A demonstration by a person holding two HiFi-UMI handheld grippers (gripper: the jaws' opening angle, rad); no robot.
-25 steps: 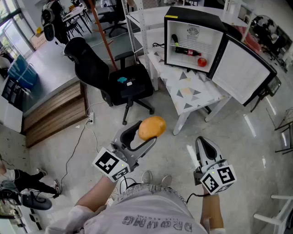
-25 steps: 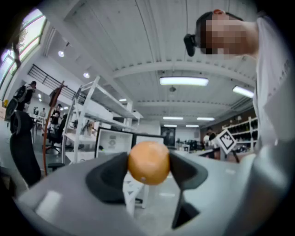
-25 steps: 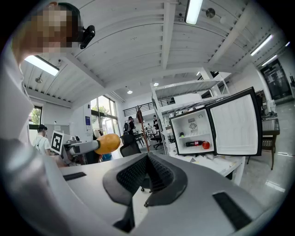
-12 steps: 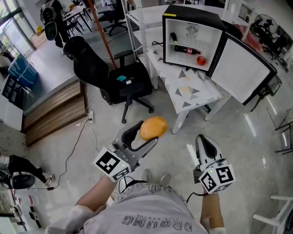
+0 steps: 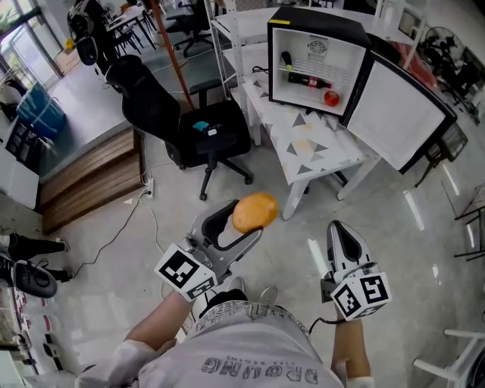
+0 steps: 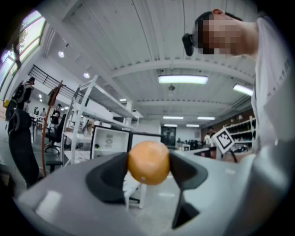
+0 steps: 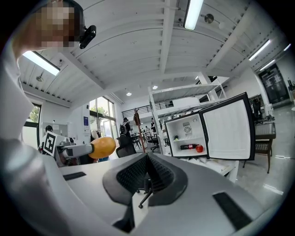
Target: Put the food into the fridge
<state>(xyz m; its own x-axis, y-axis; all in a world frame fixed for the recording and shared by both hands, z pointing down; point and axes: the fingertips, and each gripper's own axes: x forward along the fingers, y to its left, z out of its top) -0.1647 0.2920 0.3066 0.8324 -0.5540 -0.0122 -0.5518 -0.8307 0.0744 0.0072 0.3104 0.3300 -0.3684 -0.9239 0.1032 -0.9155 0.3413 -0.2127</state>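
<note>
**Orange carried toward the open fridge**

The left gripper (image 5: 241,226) has its jaws spread wide around an orange (image 6: 148,162). A pad presses on each side of the fruit, and it rides out in front at level height. This looks like a steady carrying hold that keeps the fruit clear of the body.

The right gripper (image 7: 147,173) has its jaws closed together with nothing between them. It is probably idle, since the fridge door (image 5: 398,114) already stands swung open.

The fridge (image 5: 314,23) sits at the far end of the white table (image 5: 311,144), well apart from both grippers. On its shelf lie a bottle (image 5: 307,79) and a red fruit (image 5: 331,97), the fruit at the shelf's right end.

Compared with a second ago, the grip on the orange is unchanged. The office chair (image 5: 204,132) and the floor have slid slightly in view, and a bystander's legs at the left edge have shifted.
</note>
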